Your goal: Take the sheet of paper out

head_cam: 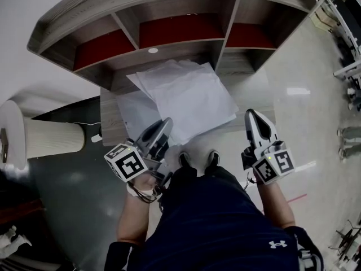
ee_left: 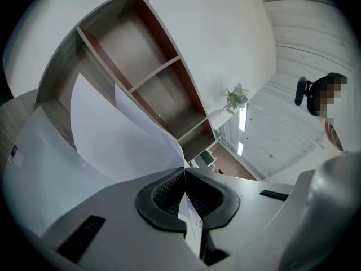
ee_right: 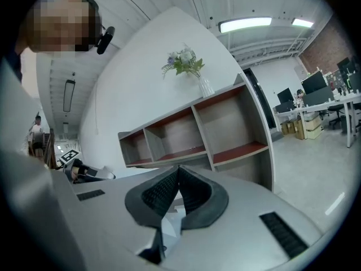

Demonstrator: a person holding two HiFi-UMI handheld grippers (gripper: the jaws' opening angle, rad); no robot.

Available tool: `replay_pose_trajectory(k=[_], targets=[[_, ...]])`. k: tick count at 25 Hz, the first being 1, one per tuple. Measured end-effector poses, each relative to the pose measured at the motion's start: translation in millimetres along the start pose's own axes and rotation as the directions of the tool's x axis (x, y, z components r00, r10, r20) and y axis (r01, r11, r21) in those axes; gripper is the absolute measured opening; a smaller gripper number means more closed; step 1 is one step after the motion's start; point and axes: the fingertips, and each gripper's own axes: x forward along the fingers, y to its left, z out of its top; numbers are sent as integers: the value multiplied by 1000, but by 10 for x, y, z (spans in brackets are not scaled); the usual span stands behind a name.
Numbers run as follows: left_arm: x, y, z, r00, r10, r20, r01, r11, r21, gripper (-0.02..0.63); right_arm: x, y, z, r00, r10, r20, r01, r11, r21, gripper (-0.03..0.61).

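Observation:
A large white sheet of paper (head_cam: 186, 95) lies spread over the low desk (head_cam: 108, 103) in front of the shelf unit (head_cam: 84, 7). My left gripper (head_cam: 164, 124) is at its near left edge, shut on it. In the left gripper view the sheet (ee_left: 113, 140) runs out from between the closed pads (ee_left: 169, 193) toward the shelf (ee_left: 146, 66). My right gripper (head_cam: 252, 116) hovers just right of the sheet's near corner, apart from it. Its jaws (ee_right: 177, 168) meet at the tips with nothing between them.
Another white sheet (head_cam: 135, 114) lies under the held one. A white ribbed cylinder (head_cam: 53, 139) stands on the floor at left. A vase of flowers (ee_right: 189, 66) sits on top of the shelf unit (ee_right: 192, 134). Office desks (ee_right: 324, 103) stand far right.

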Motion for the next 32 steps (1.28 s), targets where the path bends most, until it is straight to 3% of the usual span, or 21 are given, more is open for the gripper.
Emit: replay_pose_trajectory(k=[10, 32], targets=[[12, -19, 3, 1000, -5, -5, 5, 1000, -2, 14, -20, 60, 139, 999, 24, 48, -23, 999, -32, 12], [-36, -46, -19, 1000, -9, -5, 9, 1000, 7, 14, -69, 97, 78, 999, 22, 35, -20, 999, -33, 12]])
